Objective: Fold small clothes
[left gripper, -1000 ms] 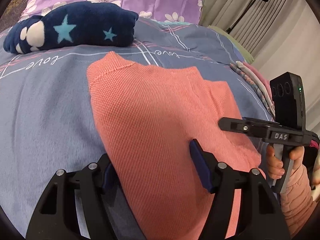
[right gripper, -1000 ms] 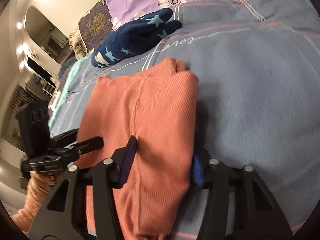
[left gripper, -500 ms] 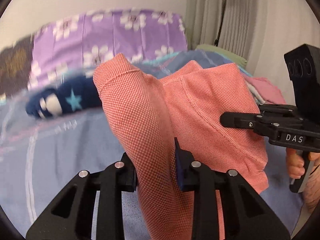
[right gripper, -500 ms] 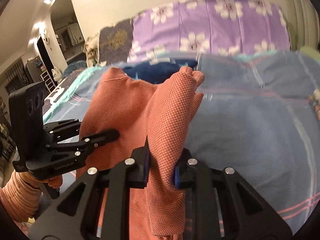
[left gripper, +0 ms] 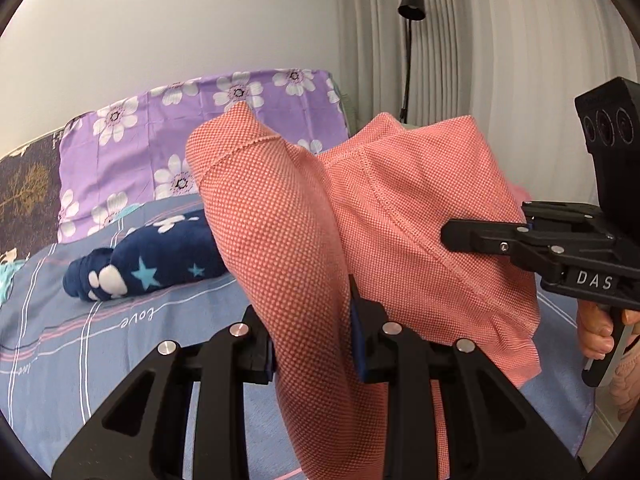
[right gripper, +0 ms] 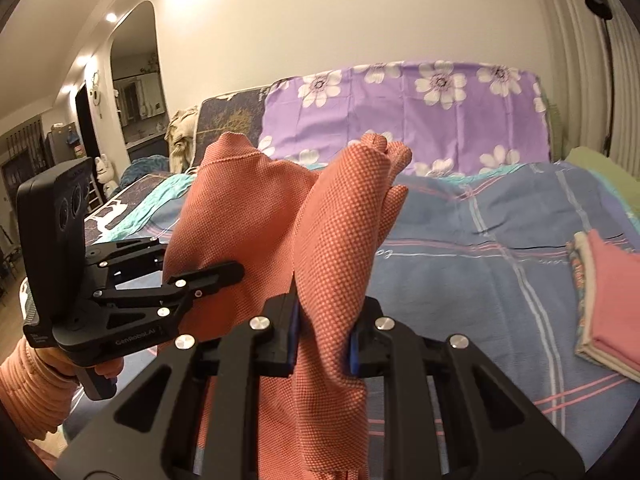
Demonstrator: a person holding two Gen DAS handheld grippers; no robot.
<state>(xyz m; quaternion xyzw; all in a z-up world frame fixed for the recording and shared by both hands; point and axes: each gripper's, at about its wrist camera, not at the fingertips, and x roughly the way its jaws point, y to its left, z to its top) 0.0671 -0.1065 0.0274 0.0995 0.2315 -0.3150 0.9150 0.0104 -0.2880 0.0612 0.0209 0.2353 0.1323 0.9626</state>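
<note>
A folded salmon-pink knit garment (left gripper: 360, 216) is lifted off the blue bed cover (left gripper: 80, 340). My left gripper (left gripper: 312, 320) is shut on its left edge. My right gripper (right gripper: 324, 320) is shut on its right edge; the garment (right gripper: 340, 240) stands up between the jaws and droops over them. Each gripper shows in the other's view: the right gripper (left gripper: 460, 236) at the right, the left gripper (right gripper: 224, 272) at the left. The cloth hides the fingertips.
A navy star-patterned plush bundle (left gripper: 148, 264) lies on the bed at the back left. A stack of folded clothes (right gripper: 608, 304) sits at the bed's right side. Purple flowered pillow (right gripper: 420, 112) at the headboard, a floor lamp (left gripper: 408, 40) and curtains behind.
Both grippers closed on the garment's edges and lifted it off the bed; it lay flat a second ago and now hangs raised between them.
</note>
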